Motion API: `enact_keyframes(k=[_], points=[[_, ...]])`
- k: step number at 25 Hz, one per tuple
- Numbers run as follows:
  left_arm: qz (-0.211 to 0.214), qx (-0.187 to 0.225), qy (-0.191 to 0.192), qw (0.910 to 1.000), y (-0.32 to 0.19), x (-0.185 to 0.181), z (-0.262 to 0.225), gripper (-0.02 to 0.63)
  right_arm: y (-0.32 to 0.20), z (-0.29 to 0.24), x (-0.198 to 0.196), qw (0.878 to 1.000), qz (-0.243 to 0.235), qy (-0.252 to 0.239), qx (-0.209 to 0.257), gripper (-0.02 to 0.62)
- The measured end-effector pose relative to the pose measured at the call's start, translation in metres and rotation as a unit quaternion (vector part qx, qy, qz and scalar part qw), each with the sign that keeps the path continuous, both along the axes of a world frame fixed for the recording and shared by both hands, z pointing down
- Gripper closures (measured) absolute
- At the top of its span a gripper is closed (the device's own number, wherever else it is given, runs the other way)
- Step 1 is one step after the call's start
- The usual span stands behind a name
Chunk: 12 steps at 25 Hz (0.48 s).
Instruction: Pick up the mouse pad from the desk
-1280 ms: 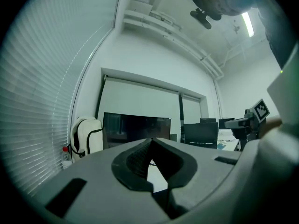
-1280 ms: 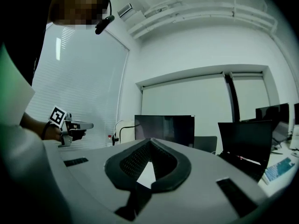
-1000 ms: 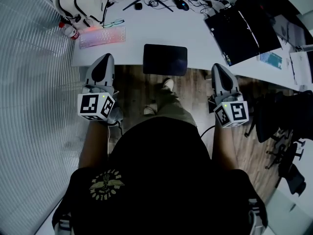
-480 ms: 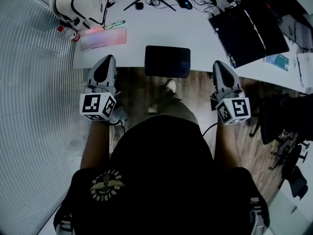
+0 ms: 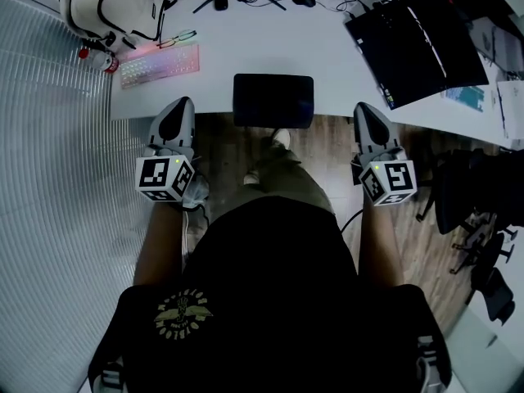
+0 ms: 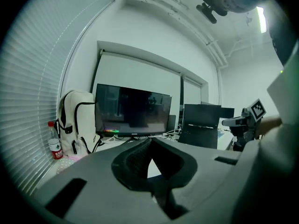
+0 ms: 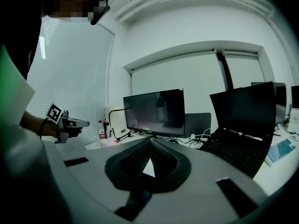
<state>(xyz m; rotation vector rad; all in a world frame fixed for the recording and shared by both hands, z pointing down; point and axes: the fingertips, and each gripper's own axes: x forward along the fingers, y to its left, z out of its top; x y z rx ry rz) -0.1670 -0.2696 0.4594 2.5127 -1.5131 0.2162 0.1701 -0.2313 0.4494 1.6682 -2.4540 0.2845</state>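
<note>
A dark rectangular mouse pad (image 5: 273,100) lies at the white desk's (image 5: 270,43) near edge, straight ahead in the head view. My left gripper (image 5: 178,107) hovers in front of the desk edge, to the pad's left, jaws shut and empty. The right gripper (image 5: 366,110) hangs at the same height on the pad's right, also shut with nothing held. Both sit apart from the pad. In the left gripper view my left gripper (image 6: 150,143) shows its jaws pressed together; the right gripper (image 7: 150,141) looks the same in its own view. Neither gripper view shows the pad.
A pink keyboard (image 5: 160,64) and a white backpack (image 5: 106,2) sit at the desk's left, with a red-capped bottle (image 5: 97,58) beside them. An open black laptop (image 5: 417,39) stands at the right, a monitor (image 6: 132,111) at the back. Black chairs (image 5: 483,211) stand to the right.
Both grippers have sunk a little and stayed shut. The desk and the pad have shifted up and left in the head view.
</note>
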Motion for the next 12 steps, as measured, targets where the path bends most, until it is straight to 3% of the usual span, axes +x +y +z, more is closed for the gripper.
enact_keyframes(k=[12], points=[[0.008,-0.076,-0.016,0.997,-0.014,0.007,0.086,0.598,-0.015,0.071,0.007,0.996,0.007,-0.036,-0.075,0.597]])
